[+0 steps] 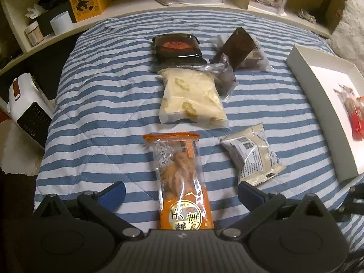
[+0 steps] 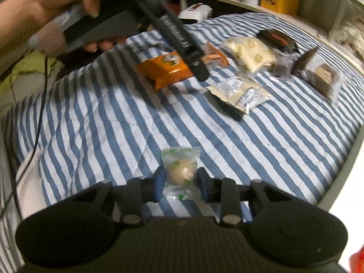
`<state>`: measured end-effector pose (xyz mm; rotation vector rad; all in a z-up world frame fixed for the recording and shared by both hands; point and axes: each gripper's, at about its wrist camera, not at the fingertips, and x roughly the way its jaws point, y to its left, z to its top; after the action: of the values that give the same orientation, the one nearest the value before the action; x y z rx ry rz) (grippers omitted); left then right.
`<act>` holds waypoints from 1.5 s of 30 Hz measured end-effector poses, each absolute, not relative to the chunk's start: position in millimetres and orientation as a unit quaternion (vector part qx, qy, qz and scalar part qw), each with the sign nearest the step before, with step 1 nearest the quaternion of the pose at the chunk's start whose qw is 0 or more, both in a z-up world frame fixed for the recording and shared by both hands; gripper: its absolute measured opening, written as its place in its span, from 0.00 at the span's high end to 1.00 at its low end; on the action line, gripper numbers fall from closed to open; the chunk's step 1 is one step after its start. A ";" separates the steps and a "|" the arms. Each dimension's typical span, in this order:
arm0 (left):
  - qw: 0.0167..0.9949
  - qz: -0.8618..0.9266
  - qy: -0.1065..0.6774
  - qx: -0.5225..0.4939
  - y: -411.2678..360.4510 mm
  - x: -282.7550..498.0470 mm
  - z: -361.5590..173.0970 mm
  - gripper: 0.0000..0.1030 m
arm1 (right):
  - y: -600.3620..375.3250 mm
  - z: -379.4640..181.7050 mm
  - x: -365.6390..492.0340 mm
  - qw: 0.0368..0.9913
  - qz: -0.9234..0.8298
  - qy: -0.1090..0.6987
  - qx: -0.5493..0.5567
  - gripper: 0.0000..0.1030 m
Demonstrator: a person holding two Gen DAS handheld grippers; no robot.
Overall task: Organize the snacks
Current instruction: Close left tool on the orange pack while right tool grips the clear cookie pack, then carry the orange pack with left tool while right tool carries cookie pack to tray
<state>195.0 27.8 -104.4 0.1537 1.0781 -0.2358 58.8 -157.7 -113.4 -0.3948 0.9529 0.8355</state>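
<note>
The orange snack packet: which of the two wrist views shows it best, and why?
The left wrist view: the orange snack packet lies sharp between the open left gripper. The right wrist view shows it blurred and partly hidden.

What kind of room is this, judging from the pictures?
Probably a bedroom at home: a striped quilt covers a bed, shelves with boxes and jars stand behind, and a small white heater sits beside.

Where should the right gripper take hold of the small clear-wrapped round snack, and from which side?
Grip the round snack across its bulge, not the flat crinkled wrapper ends, coming down from above. The ball is the only firm part and the pack lies flat on the striped quilt. The right gripper already straddles it so, blue pads at either side of the ball; contact is unclear.
</note>
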 end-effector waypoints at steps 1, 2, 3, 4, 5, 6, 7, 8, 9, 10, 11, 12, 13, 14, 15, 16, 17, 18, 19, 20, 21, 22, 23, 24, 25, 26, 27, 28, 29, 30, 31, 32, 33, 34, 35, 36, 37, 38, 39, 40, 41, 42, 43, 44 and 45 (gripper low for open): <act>0.849 -0.116 0.510 0.074 26.9 194.6 -103.3 0.00 | -158.2 -113.5 62.2 0.791 0.381 0.445 -0.176 0.65; 0.850 -0.119 0.509 0.073 26.1 194.9 -101.4 0.00 | -160.5 -112.9 63.6 0.796 0.371 0.447 -0.168 0.66; 0.851 -0.120 0.507 0.072 25.6 194.7 -99.6 0.00 | -162.7 -112.4 65.5 0.802 0.360 0.449 -0.161 0.66; 0.853 -0.120 0.503 0.073 24.8 194.6 -97.3 0.00 | -165.2 -111.9 68.1 0.807 0.350 0.450 -0.155 0.66; 0.855 -0.118 0.499 0.074 23.9 194.1 -95.2 0.04 | -167.4 -111.6 71.6 0.811 0.341 0.451 -0.149 0.67; 0.857 -0.115 0.496 0.073 23.3 193.5 -93.7 0.11 | -169.7 -111.0 73.9 0.816 0.332 0.451 -0.142 0.67; 0.858 -0.114 0.496 0.071 23.0 193.8 -92.9 0.15 | -171.4 -110.8 76.3 0.820 0.326 0.451 -0.137 0.67; 0.857 -0.113 0.499 0.067 23.2 194.7 -92.9 0.23 | -173.6 -110.0 78.1 0.824 0.318 0.450 -0.131 0.67; 0.855 -0.110 0.503 0.064 23.4 195.8 -93.7 0.30 | -175.7 -109.2 79.9 0.828 0.311 0.449 -0.126 0.67; 0.853 -0.107 0.507 0.063 23.4 196.6 -95.3 0.32 | -177.3 -108.9 81.8 0.830 0.306 0.449 -0.123 0.67; 0.851 -0.104 0.511 0.064 23.0 197.1 -97.2 0.36 | -179.5 -108.2 83.6 0.834 0.301 0.448 -0.117 0.67; 0.849 -0.102 0.514 0.066 22.5 197.6 -99.5 0.38 | -181.4 -107.7 85.3 0.836 0.297 0.448 -0.112 0.67; 0.846 -0.101 0.518 0.069 21.4 197.7 -101.9 0.39 | -181.6 -107.1 86.6 0.838 0.293 0.448 -0.107 0.67; 0.844 -0.099 0.522 0.071 20.9 198.1 -104.6 0.40 | -182.3 -107.4 90.1 0.839 0.290 0.449 -0.103 0.67; 0.843 -0.096 0.525 0.073 20.0 198.8 -107.1 0.44 | -183.4 -107.0 92.0 0.840 0.286 0.449 -0.101 0.67; 0.842 -0.092 0.526 0.075 19.5 199.3 -109.4 0.48 | -184.1 -106.6 93.2 0.842 0.283 0.449 -0.100 0.67; 0.842 -0.087 0.527 0.076 19.1 199.9 -111.2 0.54 | -184.2 -106.9 93.7 0.842 0.281 0.449 -0.099 0.67; 0.842 -0.081 0.527 0.078 19.1 200.7 -112.0 0.56 | -184.7 -107.3 94.2 0.843 0.278 0.449 -0.098 0.67; 0.843 -0.078 0.527 0.077 19.3 200.9 -112.0 0.57 | -185.2 -107.2 93.6 0.844 0.275 0.450 -0.097 0.67; 0.844 -0.078 0.526 0.072 20.0 200.6 -110.8 0.58 | -185.6 -107.9 94.1 0.845 0.273 0.450 -0.095 0.67; 0.846 -0.077 0.524 0.069 20.7 200.0 -109.0 0.58 | -186.4 -107.8 94.2 0.846 0.271 0.450 -0.094 0.67; 0.848 -0.076 0.521 0.066 21.3 199.2 -107.1 0.58 | -186.7 -108.1 93.6 0.847 0.269 0.450 -0.093 0.67; 0.850 -0.075 0.518 0.062 22.0 198.0 -104.5 0.58 | -187.9 -107.7 94.6 0.848 0.266 0.449 -0.090 0.67; 0.853 -0.072 0.514 0.060 22.2 197.2 -102.0 0.58 | -188.6 -106.2 92.7 0.850 0.264 0.448 -0.088 0.67; 0.856 -0.069 0.509 0.056 23.0 195.7 -98.5 0.58 | -189.5 -104.8 90.9 0.852 0.261 0.446 -0.085 0.67; 0.859 -0.067 0.505 0.053 23.2 194.5 -95.3 0.58 | -191.0 -103.1 91.2 0.854 0.259 0.444 -0.081 0.67; 0.862 -0.065 0.500 0.049 23.8 193.4 -91.8 0.58 | -192.3 -101.5 91.5 0.856 0.257 0.441 -0.078 0.67; 0.865 -0.064 0.496 0.044 24.1 192.2 -88.4 0.58 | -193.3 -100.3 92.1 0.859 0.254 0.438 -0.075 0.67; 0.869 -0.063 0.490 0.037 24.7 190.6 -84.0 0.58 | -195.1 -97.7 92.5 0.862 0.252 0.434 -0.071 0.67; 0.872 -0.063 0.484 0.031 25.2 188.8 -79.6 0.59 | -197.1 -94.9 92.0 0.866 0.249 0.428 -0.069 0.67; 0.876 -0.063 0.478 0.025 25.2 186.9 -75.3 0.59 | -198.8 -91.4 91.4 0.871 0.245 0.420 -0.068 0.67; 0.880 -0.064 0.471 0.019 25.0 184.9 -70.2 0.59 | -200.3 -87.6 90.8 0.876 0.242 0.412 -0.068 0.67; 0.884 -0.065 0.464 0.014 24.3 182.6 -65.0 0.59 | -201.7 -84.5 90.7 0.879 0.240 0.406 -0.067 0.67; 0.887 -0.067 0.457 0.010 23.2 180.6 -60.0 0.59 | -203.8 -80.3 90.3 0.883 0.237 0.400 -0.064 0.67; 0.891 -0.070 0.450 0.007 21.4 178.9 -55.4 0.59 | -206.4 -76.0 89.9 0.887 0.236 0.393 -0.059 0.67; 0.894 -0.073 0.443 0.004 19.9 177.0 -50.8 0.59 | -209.2 -71.7 89.5 0.891 0.233 0.387 -0.053 0.67; 0.897 -0.077 0.436 0.001 17.2 174.6 -45.8 0.59 | -211.6 -68.0 89.5 0.893 0.232 0.382 -0.049 0.67; 0.899 -0.082 0.430 -0.001 14.6 172.4 -41.4 0.59 | -214.7 -63.4 88.8 0.897 0.229 0.376 -0.044 0.67; 0.902 -0.086 0.423 -0.003 11.3 169.7 -36.8 0.59 | -217.5 -59.2 88.8 0.900 0.227 0.371 -0.040 0.67; 0.905 -0.089 0.417 -0.004 7.7 167.3 -32.9 0.59 | -220.2 -55.6 89.1 0.903 0.225 0.365 -0.036 0.67; 0.907 -0.093 0.412 -0.005 4.1 165.3 -29.2 0.59 | -223.0 -51.7 88.9 0.905 0.223 0.360 -0.032 0.67; 0.909 -0.099 0.406 -0.005 -0.3 162.6 -25.1 0.59 | -225.9 -47.9 88.7 0.908 0.220 0.356 -0.028 0.67; 0.911 -0.104 0.400 -0.007 -4.8 159.7 -21.1 0.59 | -229.0 -43.8 89.5 0.911 0.217 0.351 -0.023 0.67; 0.912 -0.110 0.394 -0.009 -8.8 157.1 -17.6 0.59 | -232.0 -40.4 89.3 0.913 0.214 0.347 -0.019 0.67; 0.914 -0.116 0.389 -0.011 -12.7 155.1 -14.5 0.59 | -234.9 -37.9 88.0 0.916 0.210 0.342 -0.015 0.67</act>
<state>155.1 -12.7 -14.5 -0.0235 0.8020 -0.2396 88.0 -234.9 -37.9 -0.0313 0.7049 0.4331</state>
